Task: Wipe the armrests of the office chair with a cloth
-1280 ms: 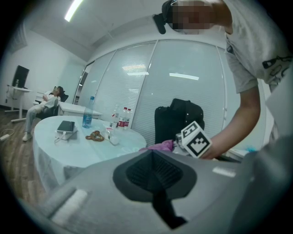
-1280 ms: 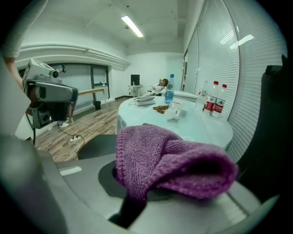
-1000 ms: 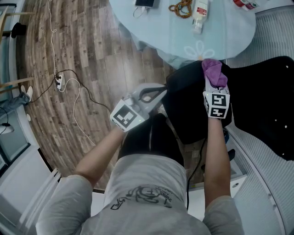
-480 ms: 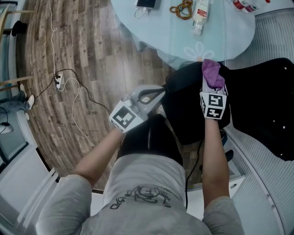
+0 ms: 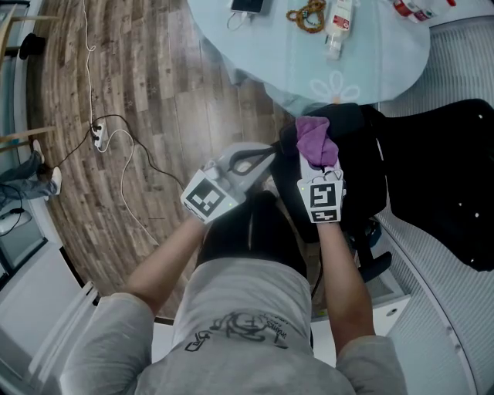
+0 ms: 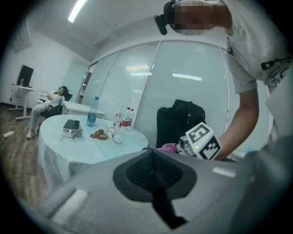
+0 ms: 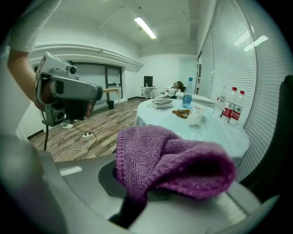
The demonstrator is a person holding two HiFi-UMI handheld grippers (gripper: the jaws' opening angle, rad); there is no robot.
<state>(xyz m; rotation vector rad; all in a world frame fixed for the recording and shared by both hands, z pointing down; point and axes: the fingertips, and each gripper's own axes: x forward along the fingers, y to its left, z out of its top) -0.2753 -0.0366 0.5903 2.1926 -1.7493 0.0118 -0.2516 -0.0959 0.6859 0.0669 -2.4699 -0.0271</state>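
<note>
A black office chair (image 5: 448,170) stands at the right of the head view, with a black padded part (image 5: 359,177) reaching toward me. My right gripper (image 5: 319,171) is shut on a purple knitted cloth (image 5: 312,139), which rests at the left edge of that padded part. The bunched cloth (image 7: 169,164) fills the right gripper view and hides the fingertips. My left gripper (image 5: 268,154) is shut with nothing in it, just left of the padded part, apart from the cloth. In the left gripper view the chair (image 6: 176,121) stands upright behind the right gripper's marker cube.
A round table with a pale cloth (image 5: 370,62) stands just beyond the chair, bearing a phone (image 5: 243,6), a bottle (image 5: 338,23) and small items. White cables and a power strip (image 5: 99,137) lie on the wooden floor at left. A person (image 6: 48,103) reclines far off.
My right gripper has carried the purple cloth leftward and slightly toward me across the black padded part. The left gripper has barely moved.
</note>
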